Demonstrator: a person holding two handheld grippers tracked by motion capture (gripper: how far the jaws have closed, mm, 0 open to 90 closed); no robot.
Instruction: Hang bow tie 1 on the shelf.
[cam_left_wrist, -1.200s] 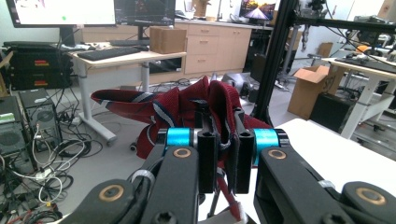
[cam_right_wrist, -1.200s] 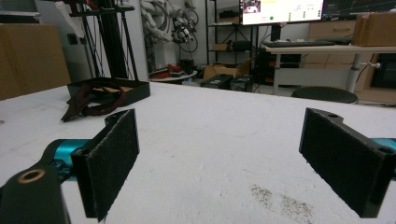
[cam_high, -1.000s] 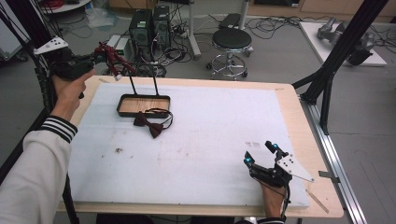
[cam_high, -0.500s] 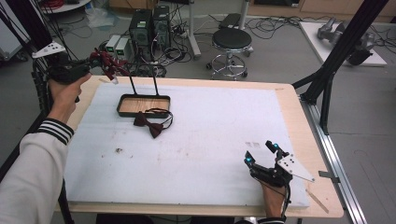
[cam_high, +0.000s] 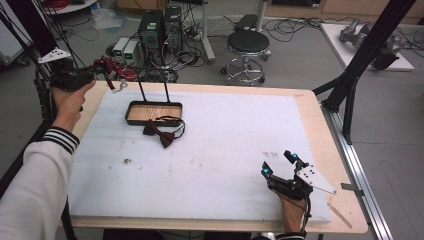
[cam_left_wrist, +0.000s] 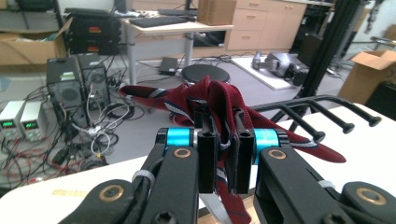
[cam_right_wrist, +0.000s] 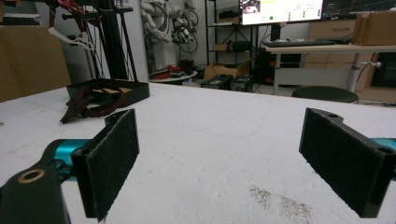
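Left tool (cam_left_wrist: 223, 154) clenched on a red striped necktie (cam_left_wrist: 219, 100), lifted beside the rack (cam_high: 152, 82), possibly snagging it. Soft, limp cloth; pinch mid-fold. Right tool (cam_high: 280, 167) released, resting on the table (cam_high: 225, 150). Bow tie (cam_high: 161, 134) lies by the tray (cam_high: 152, 112).

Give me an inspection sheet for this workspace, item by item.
Surface: white mat on a wooden table, faint smudges.
Job's things: dark red necktie held in the left gripper; dark bow tie lying beside the black tray, which carries a rack.
Clutter: nothing seen on the mat.
Grippers: left gripper shut on the necktie, off the table's far left corner; right gripper open, resting near the front edge.
Cables: tangle on the floor by the computer towers.
Surroundings: stool, black frame posts.
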